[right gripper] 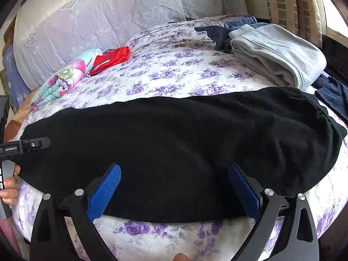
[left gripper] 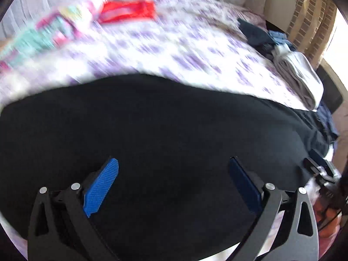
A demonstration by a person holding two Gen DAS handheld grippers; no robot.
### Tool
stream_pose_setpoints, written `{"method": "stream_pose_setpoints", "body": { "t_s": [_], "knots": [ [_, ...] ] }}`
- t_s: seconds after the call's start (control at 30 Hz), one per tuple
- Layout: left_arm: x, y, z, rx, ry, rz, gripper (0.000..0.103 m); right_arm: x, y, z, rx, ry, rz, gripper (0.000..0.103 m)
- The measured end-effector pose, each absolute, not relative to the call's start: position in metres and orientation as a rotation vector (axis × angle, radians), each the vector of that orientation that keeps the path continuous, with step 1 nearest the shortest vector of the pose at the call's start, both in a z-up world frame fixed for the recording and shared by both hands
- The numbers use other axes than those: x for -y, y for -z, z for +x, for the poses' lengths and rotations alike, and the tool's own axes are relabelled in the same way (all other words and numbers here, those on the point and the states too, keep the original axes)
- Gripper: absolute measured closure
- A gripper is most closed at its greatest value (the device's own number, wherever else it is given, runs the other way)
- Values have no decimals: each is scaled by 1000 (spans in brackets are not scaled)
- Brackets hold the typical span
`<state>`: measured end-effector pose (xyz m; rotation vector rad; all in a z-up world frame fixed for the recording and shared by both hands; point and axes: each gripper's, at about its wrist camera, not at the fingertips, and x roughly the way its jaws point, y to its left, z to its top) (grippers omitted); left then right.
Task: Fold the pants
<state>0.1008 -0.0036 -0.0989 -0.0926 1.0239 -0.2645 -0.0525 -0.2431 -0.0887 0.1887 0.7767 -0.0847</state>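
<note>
Purple-flowered cotton covers the bed (right gripper: 165, 74), its quilted sheet serving as the broad flat surface for folding. Black fleece-like pants (right gripper: 174, 134) lie across its near edge in a long, soft band, apparently already doubled leg on leg, the gathered waist toward the right, so a further fold looks due. Behind them, a folded grey garment (right gripper: 280, 54) tops a stack of darker clothes at the right, seemingly finished work kept clear of the folding area; a red garment (right gripper: 113, 58) and a floral one (right gripper: 65, 80) rest near the pale embroidered pillows (right gripper: 97, 21). The right gripper (right gripper: 174, 191) hovers over the pants' near hem, ribbed blue pads (right gripper: 104, 193) spread wide and gripping nothing. The left gripper (left gripper: 174, 184), likewise wide and empty, hangs above the dark cloth in a blurred view. A hand (right gripper: 9, 187) steadies its handle at the left.
</note>
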Motion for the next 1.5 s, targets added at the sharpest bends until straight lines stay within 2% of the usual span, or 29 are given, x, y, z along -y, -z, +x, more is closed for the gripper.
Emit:
{"method": "stream_pose_setpoints", "body": {
  "t_s": [0.1,0.33,0.53,0.57,0.6,0.67,0.77,0.8,0.87,0.93,0.97,1.07,1.23,1.37,1.5],
  "knots": [
    [33,112,87,-943,146,71,4,242,91,-53,-766,90,182,4],
    [25,112,90,-926,164,31,4,257,80,-64,-723,77,251,4],
    [23,112,87,-919,169,15,4,377,70,-132,-541,328,661,4],
    [23,112,87,-918,167,17,4,390,75,-138,-538,342,721,8],
    [23,112,88,-918,167,17,4,403,82,-142,-538,338,781,19],
    [23,112,88,-917,167,17,4,415,91,-144,-536,311,845,28],
    [23,112,88,-918,168,18,4,412,92,-132,-552,274,810,46],
    [23,112,88,-918,168,17,4,411,95,-122,-559,220,834,51],
    [23,112,88,-918,168,17,4,410,101,-107,-566,181,847,52],
    [22,111,88,-918,169,16,4,416,106,-101,-553,218,878,65],
    [22,111,88,-917,170,15,4,421,108,-101,-540,227,916,74],
    [20,110,89,-915,174,6,4,425,108,-103,-516,231,950,89],
    [16,108,88,-908,191,-25,4,387,69,-92,-497,353,669,92],
    [-21,82,78,-839,319,-186,4,293,11,-62,-451,372,138,92],
    [-78,52,59,-697,231,-248,4,175,6,-37,-408,249,-321,92]
  ]
}}
